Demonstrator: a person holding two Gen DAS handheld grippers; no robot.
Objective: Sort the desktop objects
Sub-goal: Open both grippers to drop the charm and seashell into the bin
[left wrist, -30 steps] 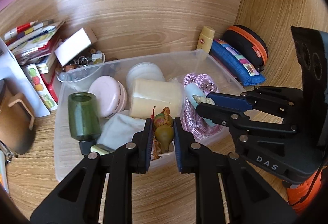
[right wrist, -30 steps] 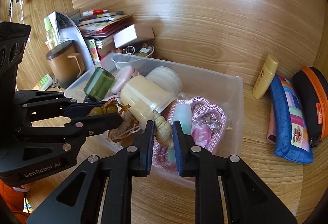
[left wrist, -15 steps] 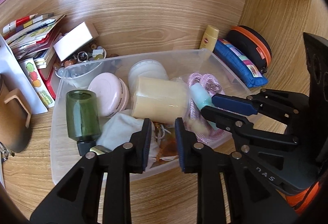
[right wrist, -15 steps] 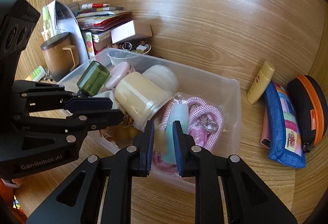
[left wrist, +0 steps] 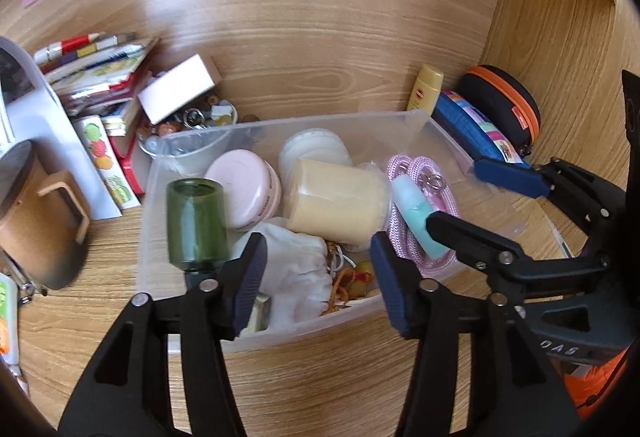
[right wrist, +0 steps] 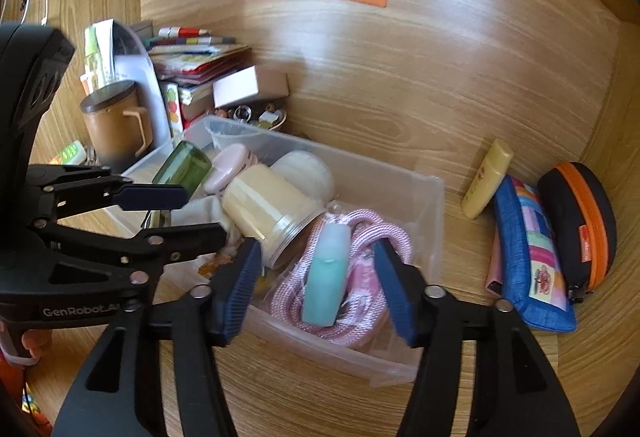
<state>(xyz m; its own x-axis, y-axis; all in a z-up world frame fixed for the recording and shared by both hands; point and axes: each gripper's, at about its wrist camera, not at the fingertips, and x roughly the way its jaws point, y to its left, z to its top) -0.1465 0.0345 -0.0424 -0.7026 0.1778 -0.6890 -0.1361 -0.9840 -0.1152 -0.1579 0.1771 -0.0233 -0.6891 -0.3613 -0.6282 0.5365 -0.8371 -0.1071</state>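
A clear plastic bin (left wrist: 320,122) (right wrist: 400,193) on the wooden desk holds a green bottle (left wrist: 196,225), a pink round case (left wrist: 244,189), a cream jar (left wrist: 336,201) (right wrist: 272,209), a white cloth (left wrist: 296,269), a pink rope (right wrist: 360,237) and a teal bottle (right wrist: 326,277). A small gourd charm with orange cord (left wrist: 352,277) lies at the bin's near wall. My left gripper (left wrist: 318,281) (right wrist: 200,215) hovers over it, its jaws opening with nothing gripped. My right gripper (right wrist: 316,277) (left wrist: 460,195) hangs above the rope and teal bottle, jaws opening, pads touching nothing.
A brown mug (right wrist: 112,125) and a stack of books (left wrist: 92,61) stand left of the bin, with a bowl of trinkets (left wrist: 192,117) behind it. A yellow tube (right wrist: 486,181), blue pouch (right wrist: 528,253) and black-and-orange case (right wrist: 580,221) lie to the right.
The left gripper let go of the gourd charm and the right gripper let go of a seashell. Both sets of jaws spread apart over the bin. The shell is out of sight.
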